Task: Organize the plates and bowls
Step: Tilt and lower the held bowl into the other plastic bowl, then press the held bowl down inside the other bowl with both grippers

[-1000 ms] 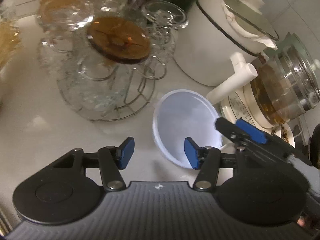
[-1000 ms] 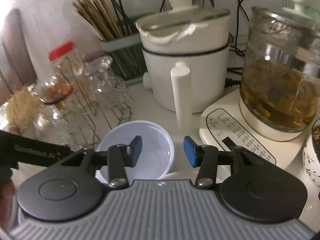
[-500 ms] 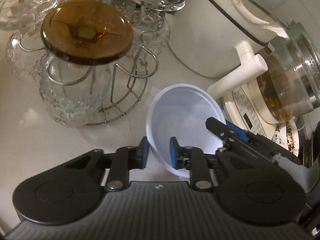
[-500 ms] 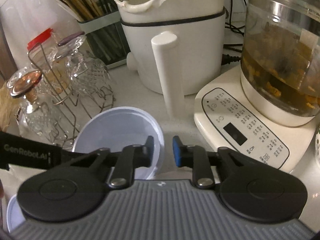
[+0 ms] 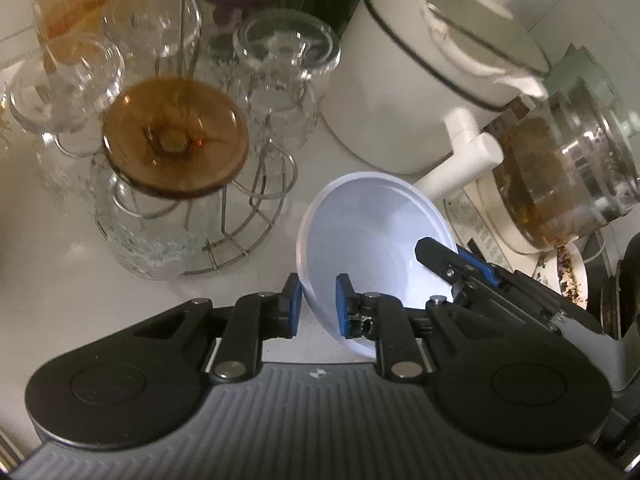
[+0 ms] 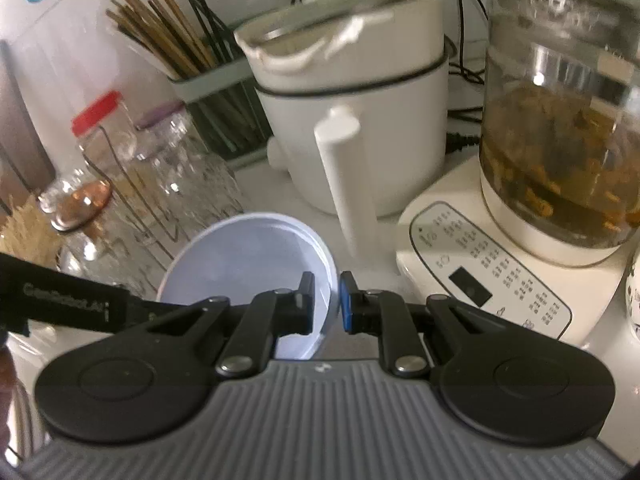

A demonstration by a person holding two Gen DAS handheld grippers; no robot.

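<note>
A pale blue-white plastic bowl [image 5: 372, 232] is held tilted above the white counter. My left gripper [image 5: 318, 306] is shut on its near rim, one pad outside and one inside. My right gripper [image 6: 326, 300] is shut on the bowl's right rim [image 6: 326, 276]; it also shows in the left wrist view [image 5: 456, 264] at the bowl's right side. The bowl [image 6: 244, 264] is empty. The left gripper's black arm [image 6: 64, 300] crosses the lower left of the right wrist view.
A wire rack with upturned glasses and an amber lid [image 5: 172, 148] stands left of the bowl. A white pot with a long handle [image 6: 348, 148] and a glass kettle on its base [image 6: 560, 152] stand behind and right. A chopstick holder [image 6: 208, 92] is at the back.
Both grippers closed from open onto the bowl's rim, left then right side. The bowl has been lifted and tilted off the counter.
</note>
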